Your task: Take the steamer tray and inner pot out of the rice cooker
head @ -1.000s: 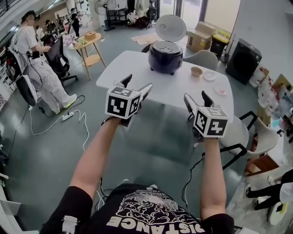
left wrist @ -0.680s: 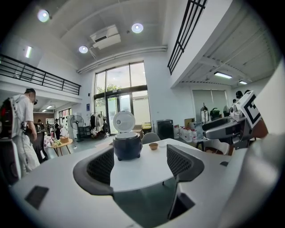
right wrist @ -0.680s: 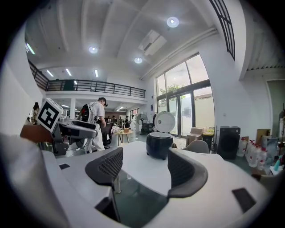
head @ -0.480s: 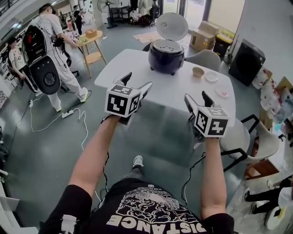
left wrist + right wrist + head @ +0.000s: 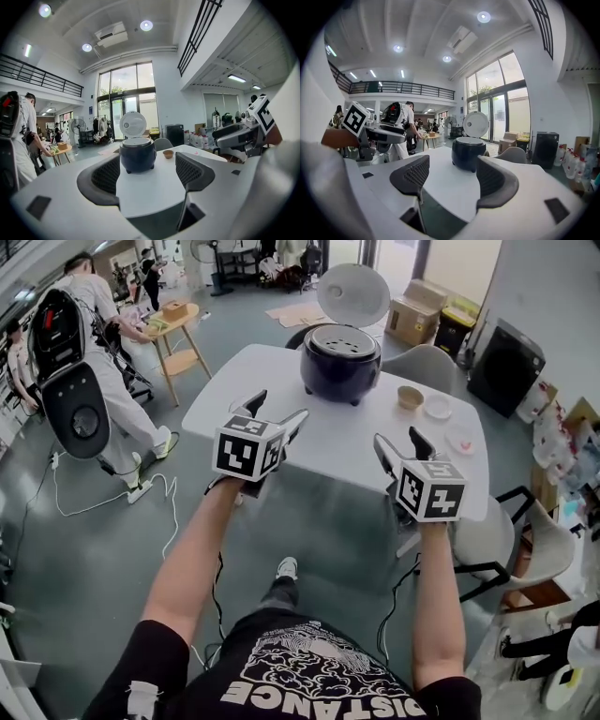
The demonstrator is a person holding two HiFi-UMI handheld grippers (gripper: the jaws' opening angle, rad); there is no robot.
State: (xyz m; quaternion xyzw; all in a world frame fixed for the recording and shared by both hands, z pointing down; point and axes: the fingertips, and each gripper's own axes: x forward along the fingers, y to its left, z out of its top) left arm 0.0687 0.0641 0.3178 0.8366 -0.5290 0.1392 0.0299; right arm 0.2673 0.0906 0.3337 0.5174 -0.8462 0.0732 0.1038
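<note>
Head view. The rice cooker (image 5: 340, 362) stands on the white table (image 5: 281, 423), toward its far edge, at about 12 o'clock from both grippers and well apart from them. Its body is round, dark navy and glossy, on short feet. The round white lid (image 5: 353, 294) stands raised at the body's 12 o'clock. A pale grey steamer tray (image 5: 343, 337), dotted with small holes, fills the cooker's mouth; the inner pot beneath cannot be seen. The left gripper (image 5: 279, 407) and the right gripper (image 5: 397, 437) hang over the table's near edge, each with jaws spread wide and nothing between them. A small brown bowl (image 5: 410, 397) sits at the cooker's 4 o'clock.
</note>
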